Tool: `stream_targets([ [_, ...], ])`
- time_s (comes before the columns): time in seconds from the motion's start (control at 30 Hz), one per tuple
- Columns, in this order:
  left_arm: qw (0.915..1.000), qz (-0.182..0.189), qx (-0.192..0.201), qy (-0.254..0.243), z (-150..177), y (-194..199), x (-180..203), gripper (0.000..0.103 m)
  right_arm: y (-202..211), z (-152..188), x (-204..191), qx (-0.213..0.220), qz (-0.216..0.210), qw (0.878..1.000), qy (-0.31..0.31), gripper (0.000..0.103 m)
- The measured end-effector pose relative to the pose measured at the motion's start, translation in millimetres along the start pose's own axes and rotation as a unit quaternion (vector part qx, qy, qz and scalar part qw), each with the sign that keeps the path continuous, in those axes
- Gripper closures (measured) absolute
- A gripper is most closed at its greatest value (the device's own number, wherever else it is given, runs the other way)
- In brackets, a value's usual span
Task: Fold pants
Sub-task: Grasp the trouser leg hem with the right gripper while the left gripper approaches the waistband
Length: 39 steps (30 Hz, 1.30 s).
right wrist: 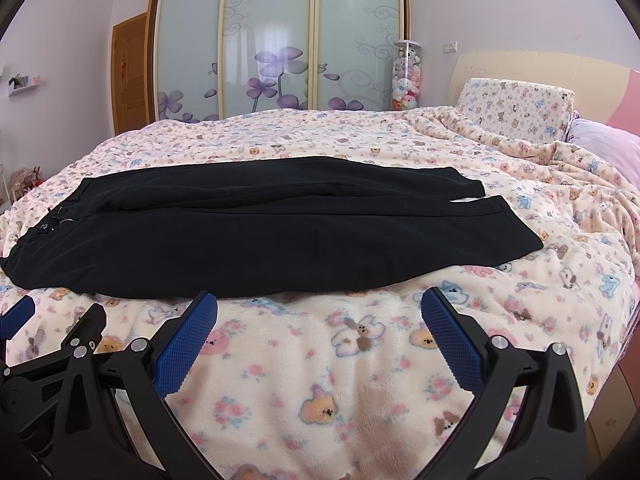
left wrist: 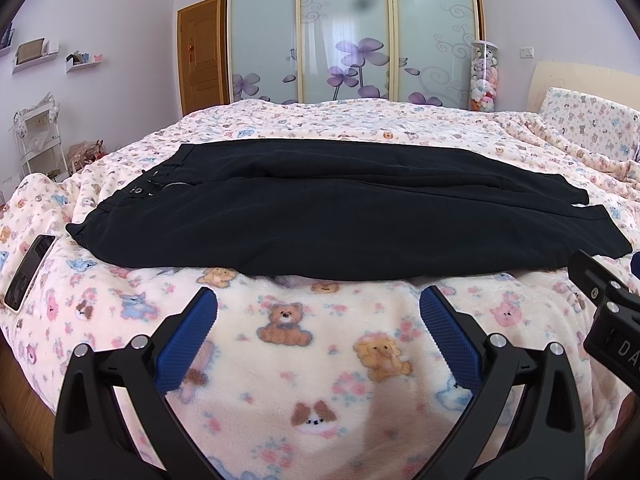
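Fleece bedding printed with little bears covers the bed under both of my tools, and it fills the gap between each pair of fingers. My left gripper hangs just above the blanket with its blue-padded fingers spread wide and nothing between them. My right gripper sits the same way, fingers far apart and empty; in the left view its black body shows just off the right finger, and in the right view the left tool's frame shows beside the left finger.

Just ahead of both sets of fingertips lies the pair of black pants, flat on the blanket and stretched crosswise. Their near edge runs just beyond the tips without touching them. The waistband with its buttons and open zip lies ahead and to the left; the two leg ends lie ahead and to the right, side by side, the farther leg a little shorter in view.

Off the left finger of my left tool, a phone rests on the blanket near the bed's edge. Farther right, a pillow in matching print leans at the headboard. Beyond the bed stands a wardrobe with frosted sliding doors and purple flowers, a wooden door to its left, and a clear tube of plush toys to its right.
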<state>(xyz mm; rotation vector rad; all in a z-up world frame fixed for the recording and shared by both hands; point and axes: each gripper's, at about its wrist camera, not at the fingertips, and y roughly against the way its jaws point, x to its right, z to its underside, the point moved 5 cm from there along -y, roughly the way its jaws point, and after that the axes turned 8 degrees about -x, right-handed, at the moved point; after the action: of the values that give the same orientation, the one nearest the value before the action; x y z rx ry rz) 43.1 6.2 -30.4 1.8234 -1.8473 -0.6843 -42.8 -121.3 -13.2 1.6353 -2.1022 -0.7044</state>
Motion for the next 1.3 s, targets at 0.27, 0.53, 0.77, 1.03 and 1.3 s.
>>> stream_targets([
  [0.27, 1.0, 0.001, -0.001, 0.002, 4, -3, -3, 0.002, 0, 0, 1, 0.0, 0.0, 1.0, 0.0, 0.001],
  [0.53, 1.0, 0.0, -0.003, 0.001, 7, -5, -4, 0.002, 0, -1, 2, -0.004, -0.004, 1.0, -0.006, 0.001],
  [0.77, 0.9997, 0.026, -0.001, -0.001, 2, -4, -4, 0.002, -2, -30, 17, 0.055, -0.11, 0.992, 0.005, 0.001],
  [1.03, 0.9975, 0.049, 0.016, 0.047, -46, -24, -30, 0.002, -90, -136, 118, -0.022, -0.2, 0.977, -0.068, 0.001],
  [1.3, 0.9946, 0.064, 0.036, 0.073, -100, -59, -29, 0.002, -212, -213, 225, -0.082, -0.138, 0.979, -0.127, 0.001],
])
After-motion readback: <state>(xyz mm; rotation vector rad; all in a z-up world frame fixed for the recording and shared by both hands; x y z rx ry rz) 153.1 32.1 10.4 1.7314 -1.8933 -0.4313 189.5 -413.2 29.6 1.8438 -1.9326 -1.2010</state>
